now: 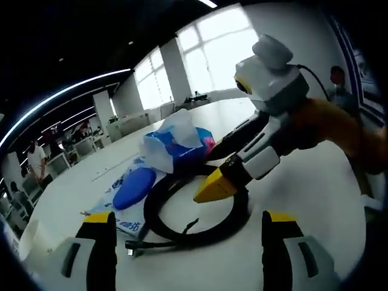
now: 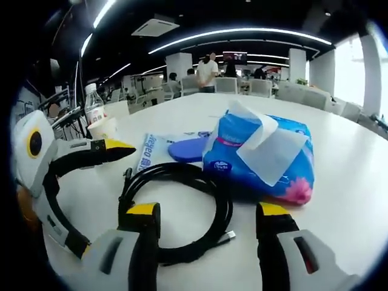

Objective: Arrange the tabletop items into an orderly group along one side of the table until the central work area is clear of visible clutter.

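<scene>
A black cable lies coiled on the white table. Behind it stands a blue tissue pack with a tissue sticking up. A blue oval lid rests on a white-and-blue packet to the left. My left gripper is open just short of the coil. The right gripper's yellow fingertip hangs over the coil. In the right gripper view, my right gripper is open above the cable, the tissue pack lies ahead, and the left gripper's yellow fingertip points in from the left.
A water bottle and a paper cup stand at the table's far left. The blue lid and packet lie behind the coil. Bare table stretches to the right. People, desks and chairs fill the room behind.
</scene>
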`<state>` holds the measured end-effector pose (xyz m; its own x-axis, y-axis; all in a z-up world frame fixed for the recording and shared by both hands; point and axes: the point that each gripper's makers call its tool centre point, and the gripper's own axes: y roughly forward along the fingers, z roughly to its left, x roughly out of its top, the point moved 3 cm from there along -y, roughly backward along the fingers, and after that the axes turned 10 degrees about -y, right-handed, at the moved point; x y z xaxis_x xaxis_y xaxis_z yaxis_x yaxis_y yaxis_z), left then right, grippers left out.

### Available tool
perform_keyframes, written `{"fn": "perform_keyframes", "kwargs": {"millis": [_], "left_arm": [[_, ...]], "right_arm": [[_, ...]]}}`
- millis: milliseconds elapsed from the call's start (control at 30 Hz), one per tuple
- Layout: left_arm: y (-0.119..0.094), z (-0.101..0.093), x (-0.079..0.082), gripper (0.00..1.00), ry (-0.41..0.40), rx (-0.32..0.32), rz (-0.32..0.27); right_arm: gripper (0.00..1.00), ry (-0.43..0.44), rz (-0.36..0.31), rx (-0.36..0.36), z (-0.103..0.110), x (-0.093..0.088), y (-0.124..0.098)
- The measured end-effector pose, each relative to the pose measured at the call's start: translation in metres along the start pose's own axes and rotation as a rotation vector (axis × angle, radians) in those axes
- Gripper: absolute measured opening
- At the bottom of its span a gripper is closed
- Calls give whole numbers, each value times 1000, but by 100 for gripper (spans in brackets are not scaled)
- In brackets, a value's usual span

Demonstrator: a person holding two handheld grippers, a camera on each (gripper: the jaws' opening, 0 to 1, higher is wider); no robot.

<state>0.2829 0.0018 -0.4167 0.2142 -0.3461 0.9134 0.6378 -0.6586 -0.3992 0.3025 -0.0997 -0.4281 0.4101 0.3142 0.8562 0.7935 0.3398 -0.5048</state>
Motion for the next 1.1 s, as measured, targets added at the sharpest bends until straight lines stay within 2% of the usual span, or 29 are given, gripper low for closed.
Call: {"fn": "perform_keyframes", "kwargs": {"millis": [233, 400, 500, 567, 667, 800, 867, 933, 967, 1000, 1100], "left_arm": [[5, -4, -1, 98, -33, -69, 5], [5, -1, -1, 97, -42, -60, 2], [6, 0, -1, 90, -42, -61, 2], [7, -3, -1, 85, -42, -84, 1], [10, -6, -2, 82, -46, -96, -4], [13, -6, -4, 81, -81, -104, -5], [14, -9, -5, 77, -96, -119, -3], [15, -10, -4, 77, -89, -108, -6], [15, -10, -3, 77, -85, -107, -6], [15, -10, -3, 77, -80, -101, -7], [15, -10, -2, 76, -70, -92, -10]], "right_arm": [[57, 19, 8, -15, -2, -3, 1], [57, 17, 11, -14, 0, -3, 3], [56, 3, 16, -22, -2, -3, 4], [55, -9, 19, -30, -3, -4, 5], [54, -13, 20, -40, -4, -4, 5], [44, -27, 19, -62, -7, -4, 7], [36, -28, -3, -70, -6, -4, 9], [23, -9, -17, -66, -5, -3, 10], [19, -7, -19, -93, -8, -3, 10], [18, -28, -25, -104, -10, -2, 11], [13, -10, -27, -105, -11, -3, 10]]}}
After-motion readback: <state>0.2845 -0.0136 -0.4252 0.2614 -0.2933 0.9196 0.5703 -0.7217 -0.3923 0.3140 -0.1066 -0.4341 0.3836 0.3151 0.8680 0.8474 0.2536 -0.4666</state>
